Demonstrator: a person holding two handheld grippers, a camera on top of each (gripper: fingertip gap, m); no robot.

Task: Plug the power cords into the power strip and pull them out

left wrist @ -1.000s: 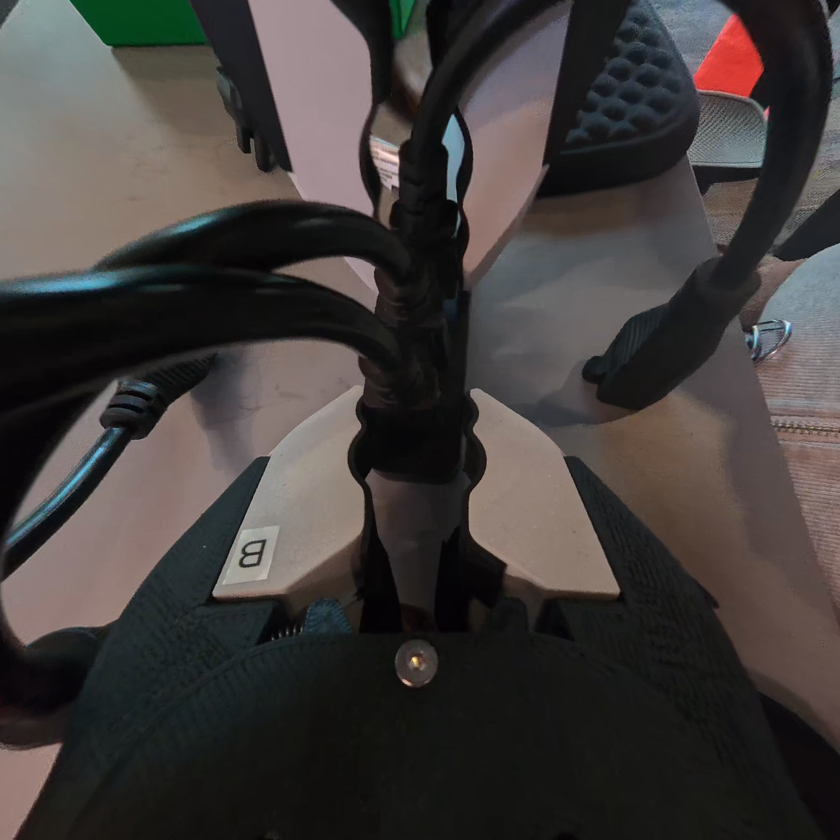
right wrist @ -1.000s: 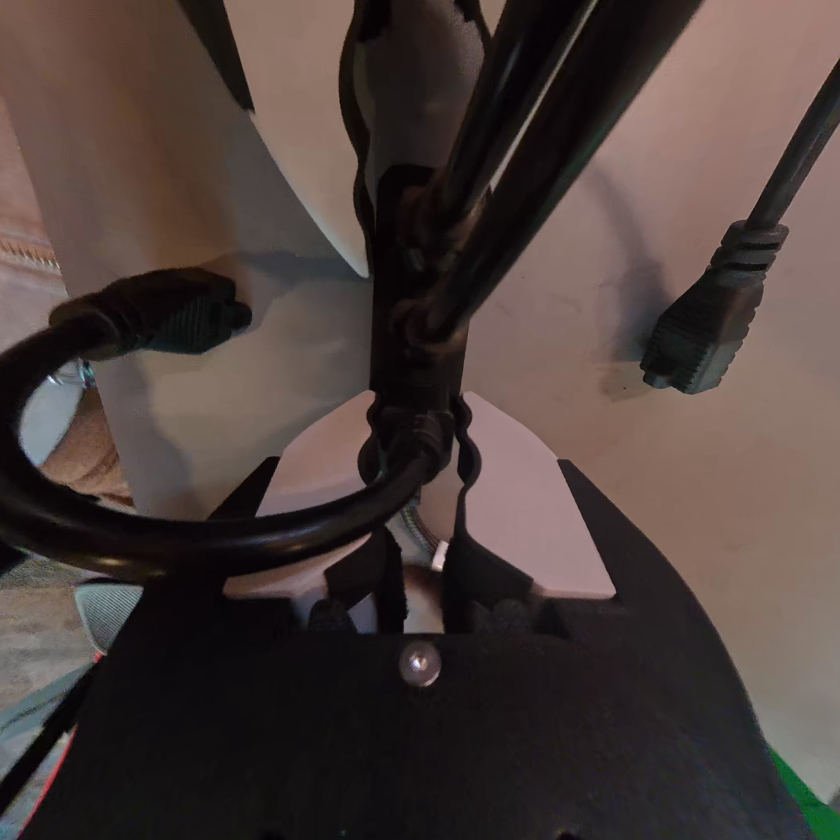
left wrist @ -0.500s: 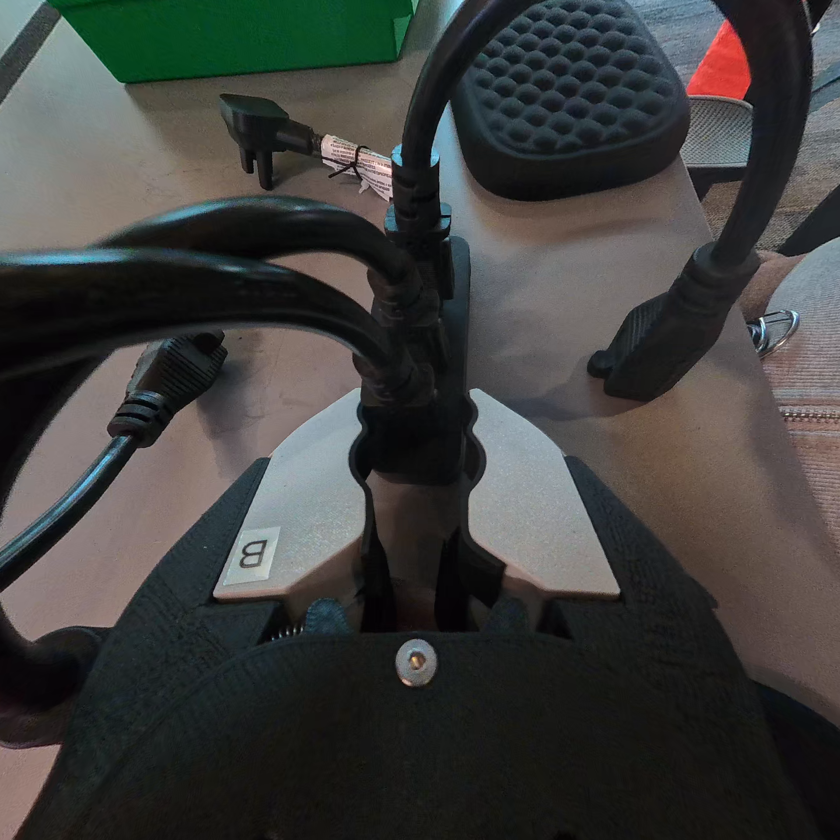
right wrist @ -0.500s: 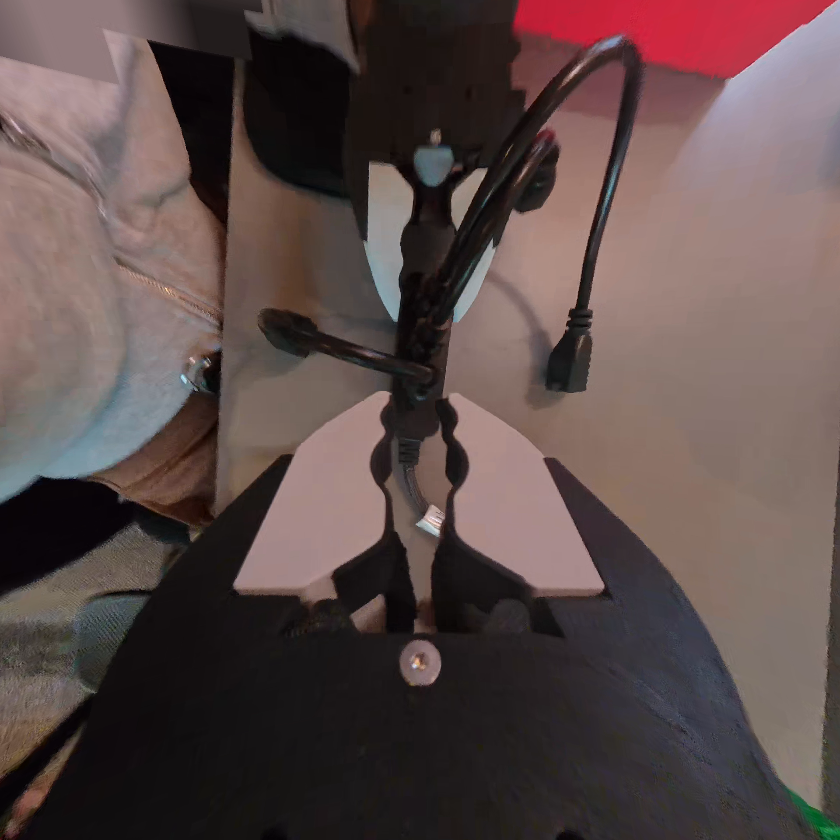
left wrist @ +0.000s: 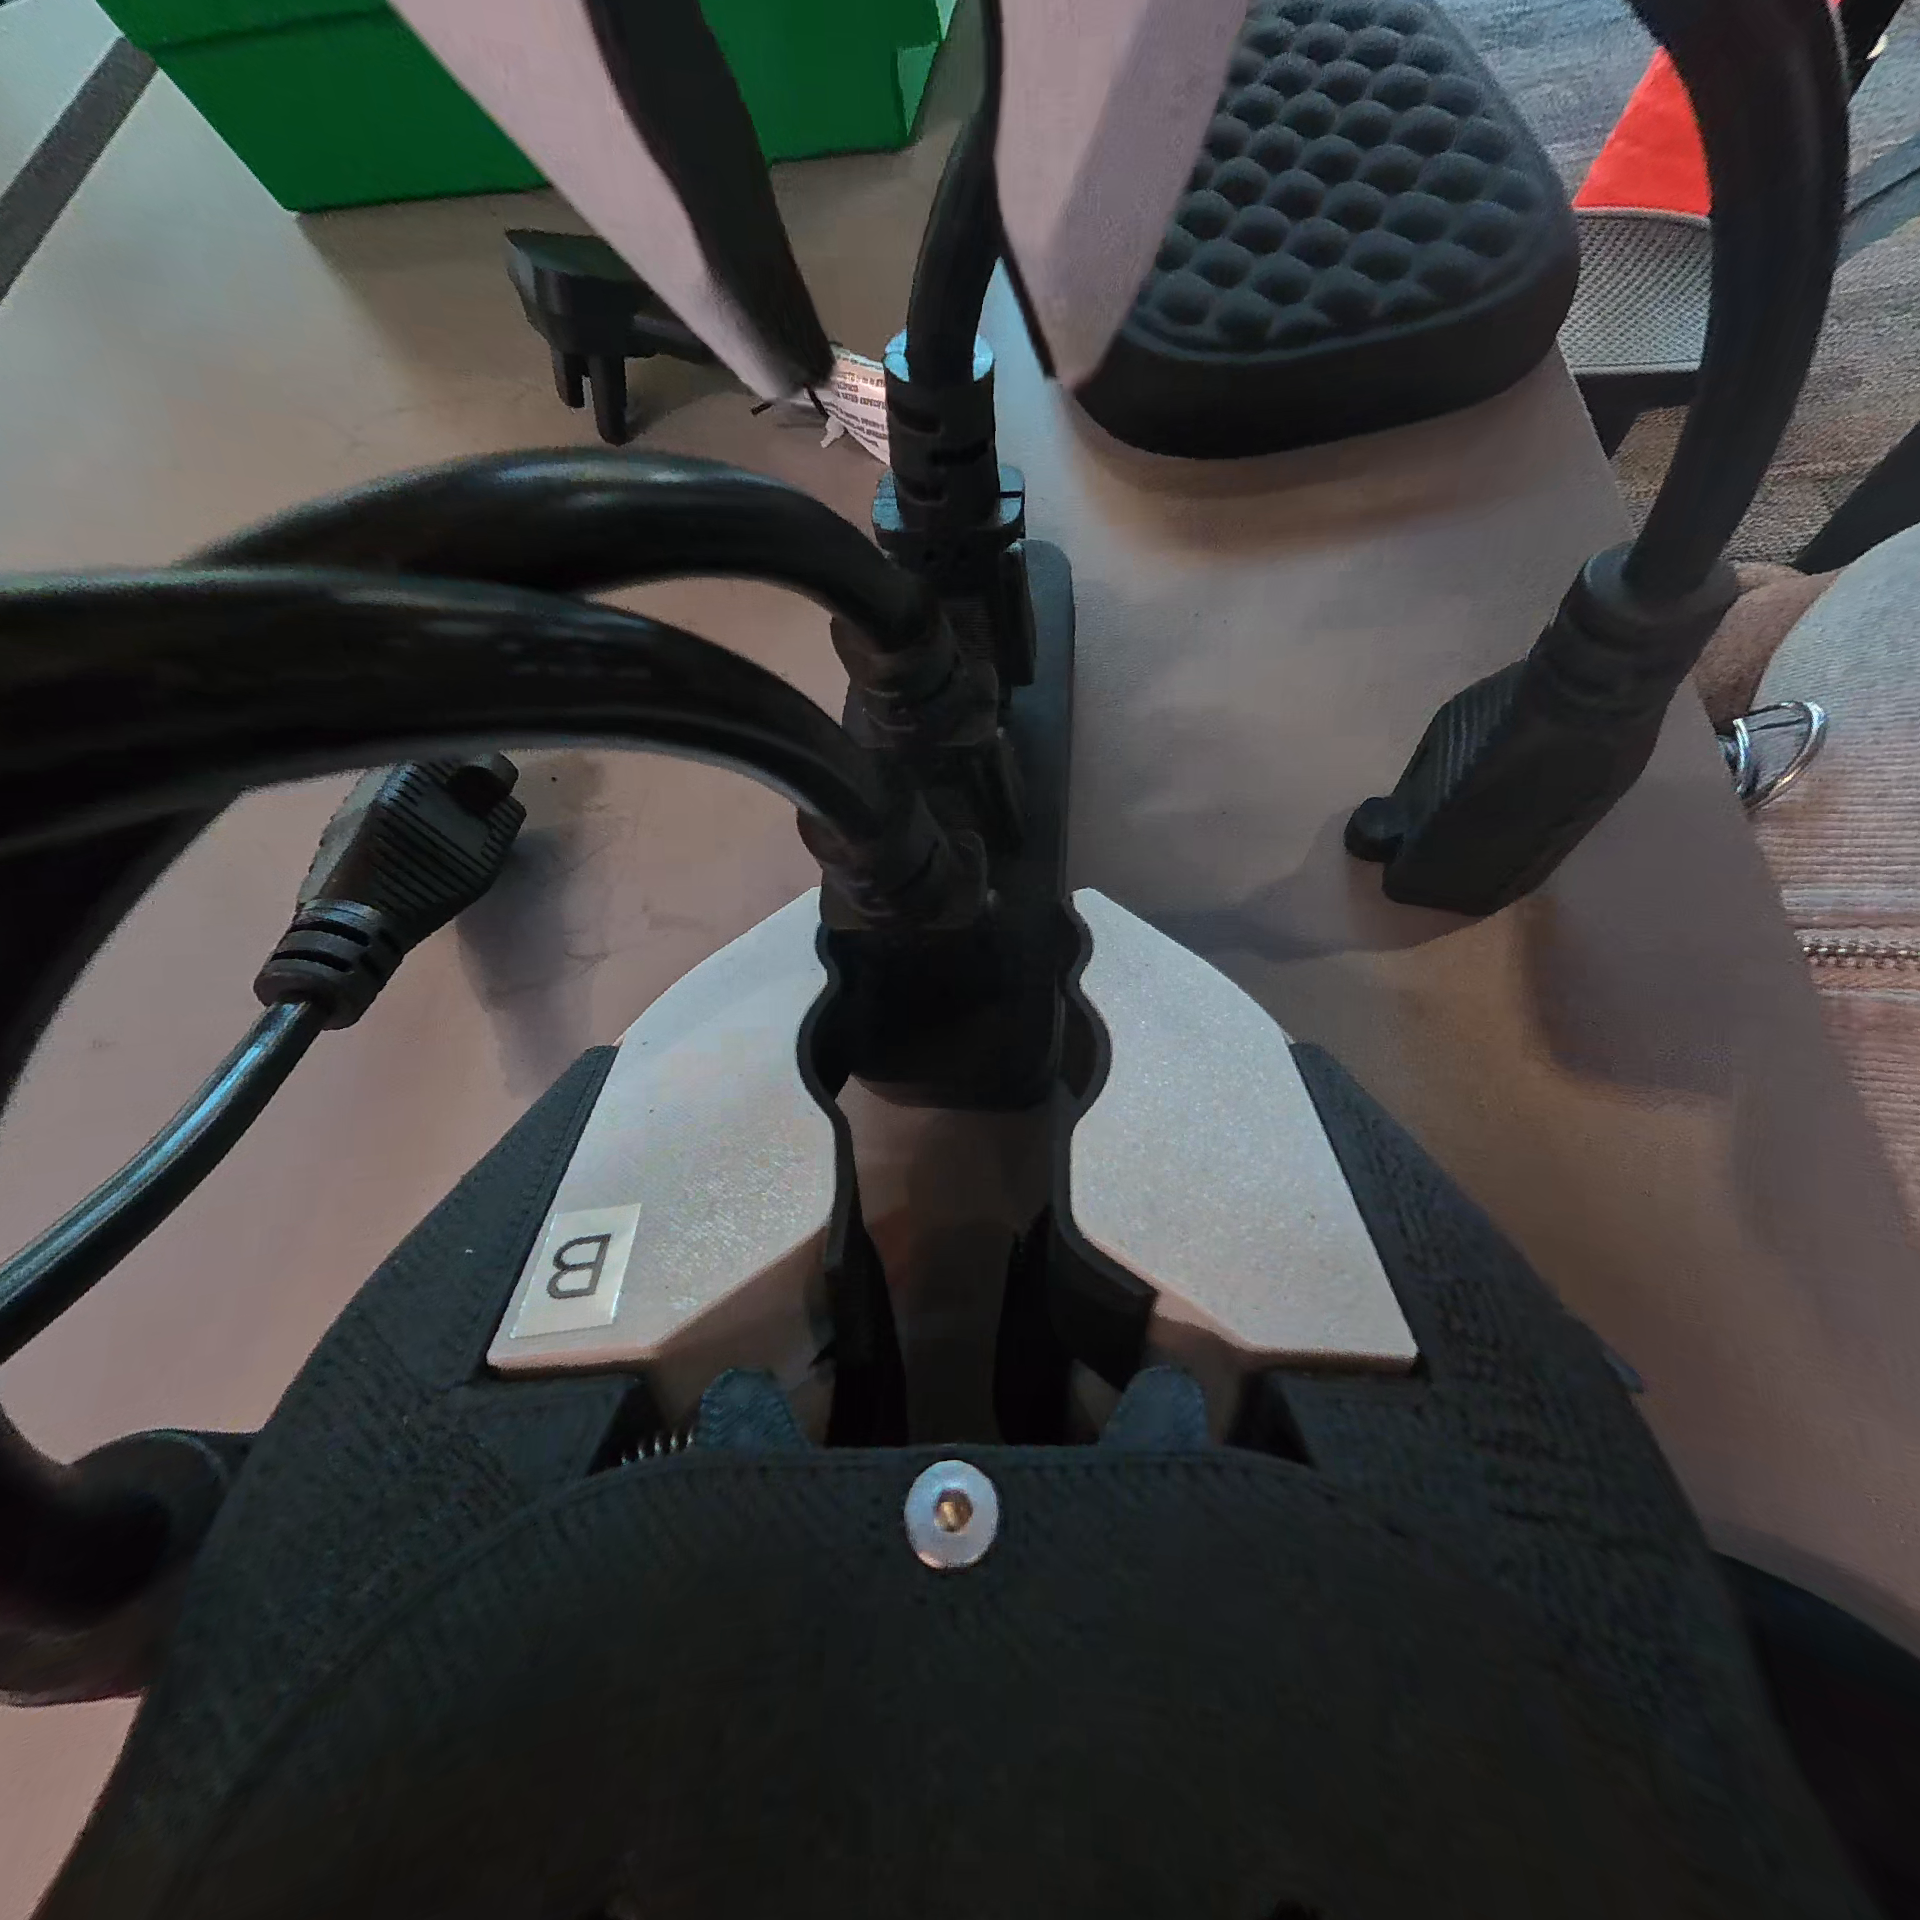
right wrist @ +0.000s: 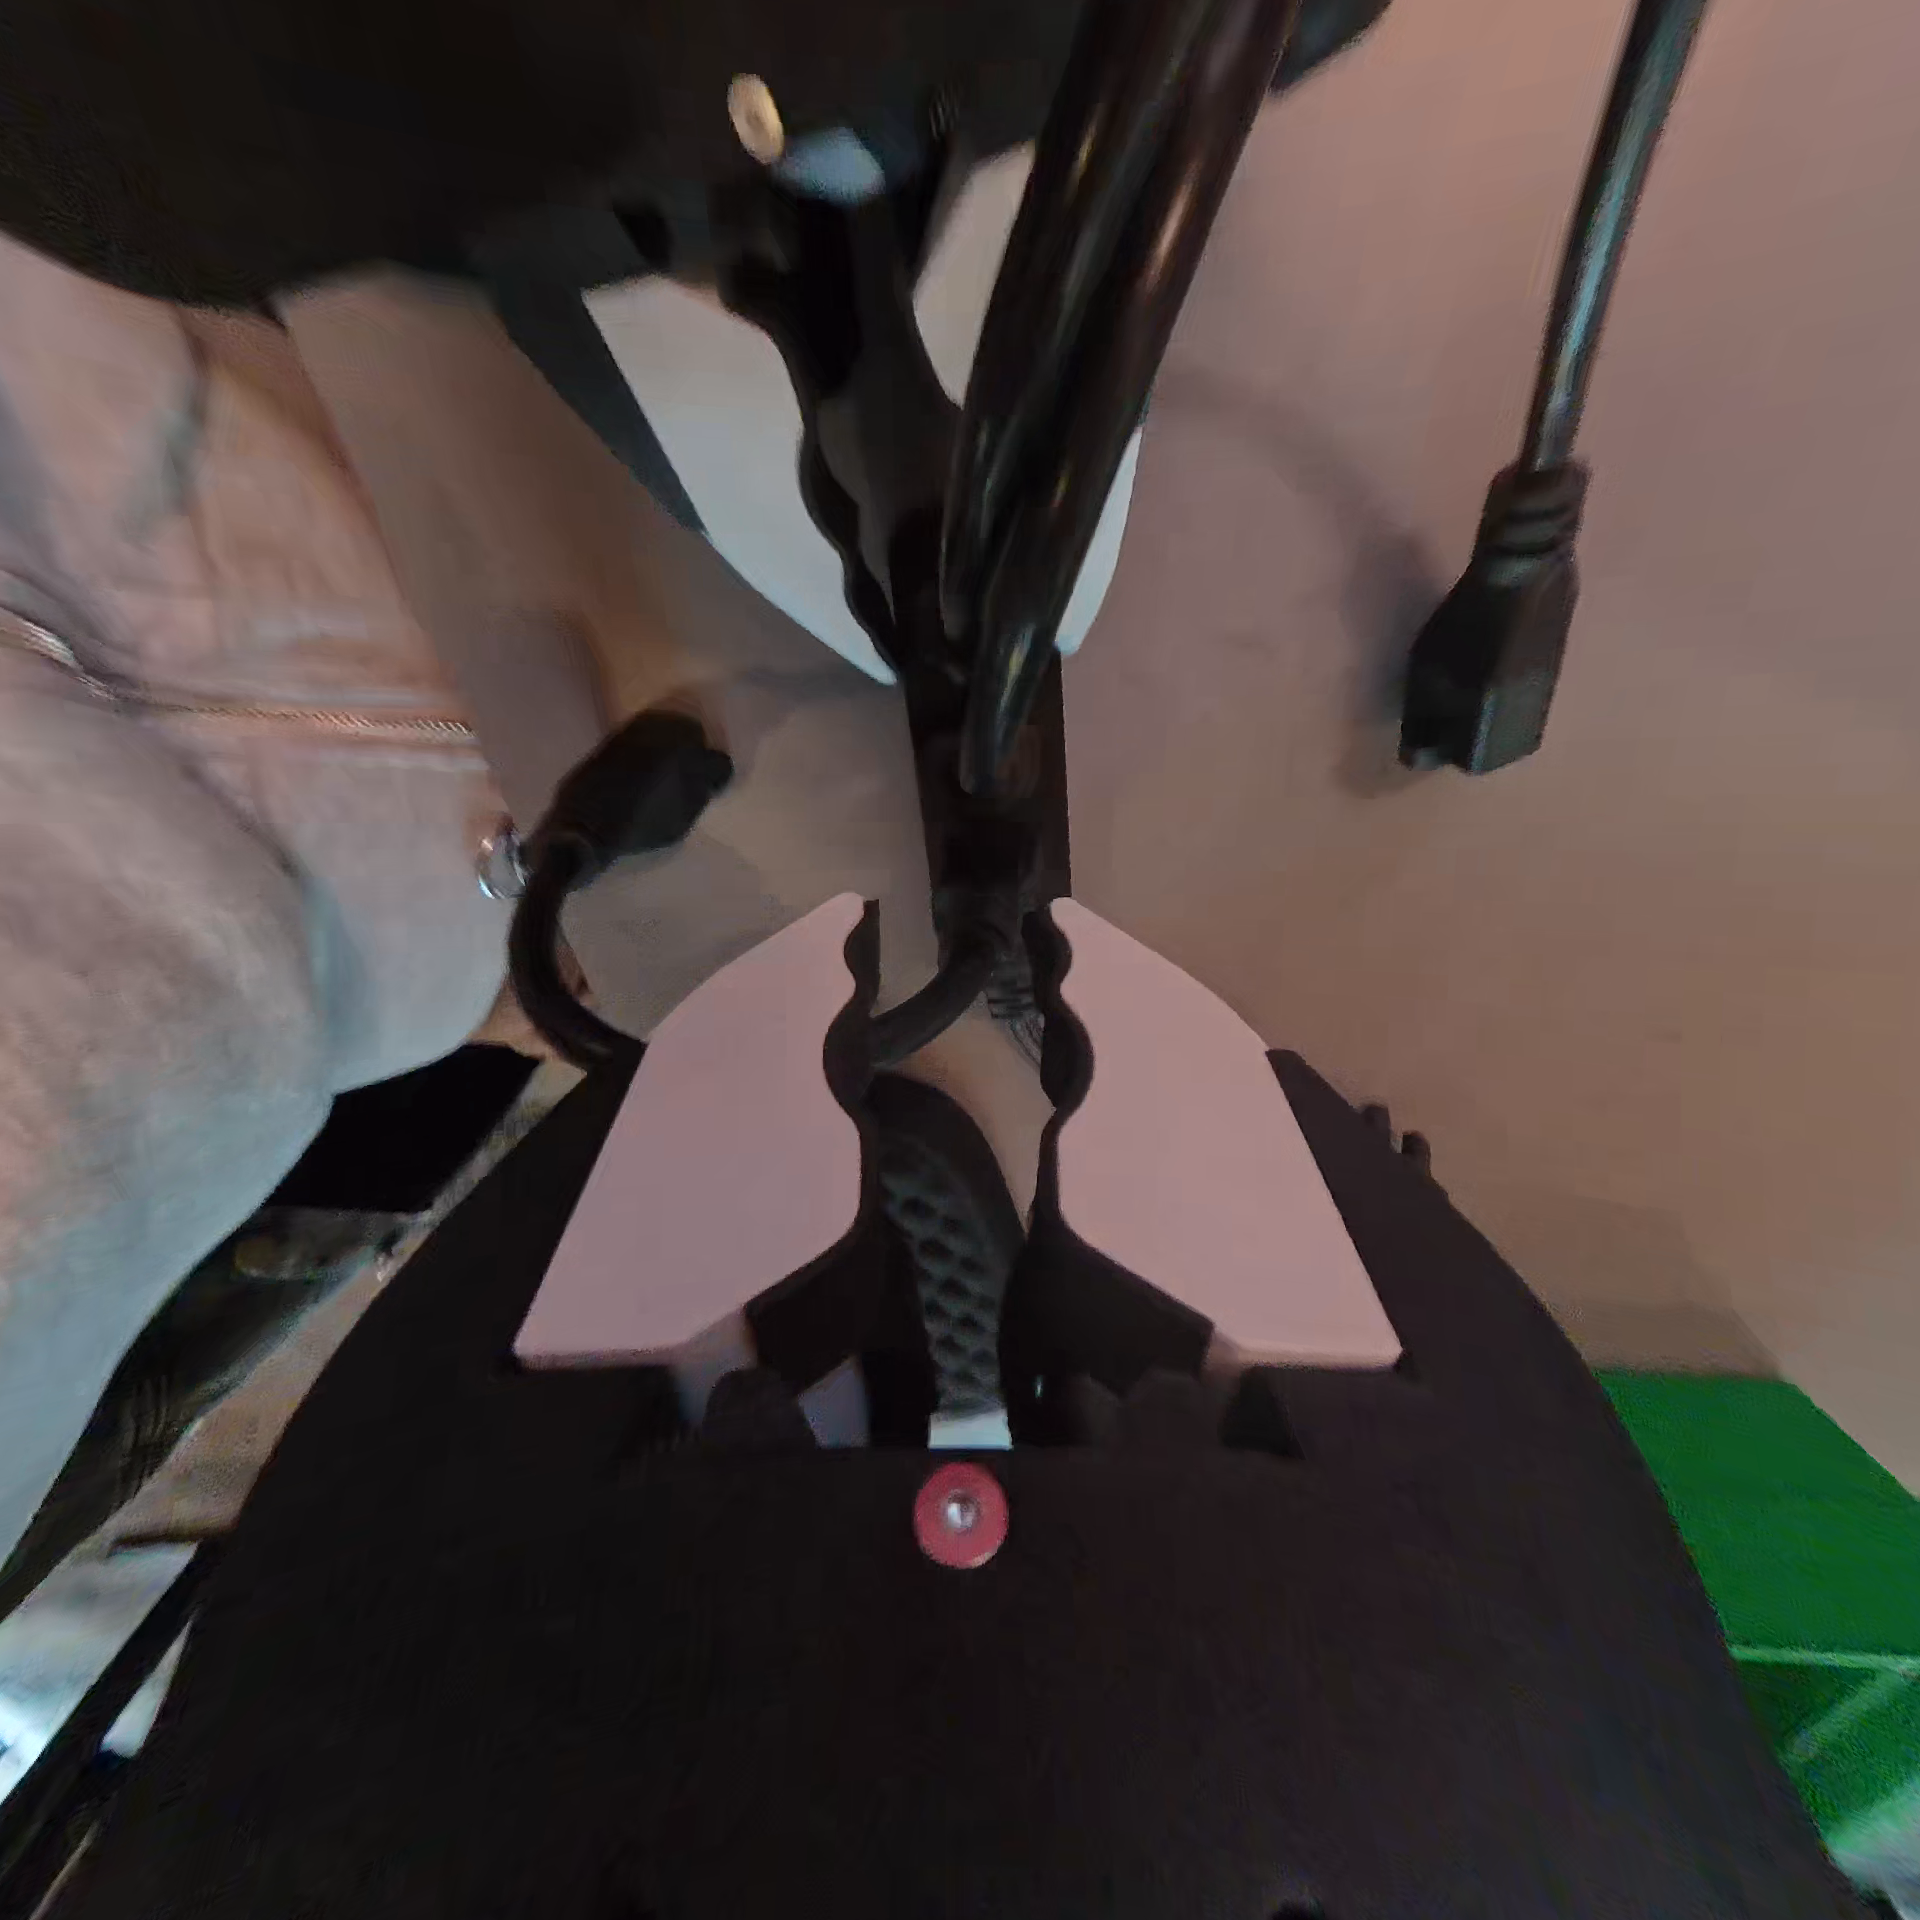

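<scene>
A black power strip runs away from me on the table with three black plugs in it. My left gripper is shut on its near end. Two thick cords arch off to the left from the nearer plugs. The far plug stands upright with its cord going up. My right gripper comes down from the top, open, one finger on each side of that cord. In the right wrist view my right gripper straddles the far plug's cord at the strip's end, facing the left gripper.
Loose cord connectors lie on the table to the left and right of the strip. A spare plug with a paper tag lies farther back. A green box and a black honeycomb pad stand behind. A person's grey garment is beside the table. The tips of one gripper are about 8 centimeters away from the tips of the other.
My right gripper was around the far plug a second ago, drew back out of the left wrist view, and has come back over that plug's cord. The left gripper stays shut on the strip.
</scene>
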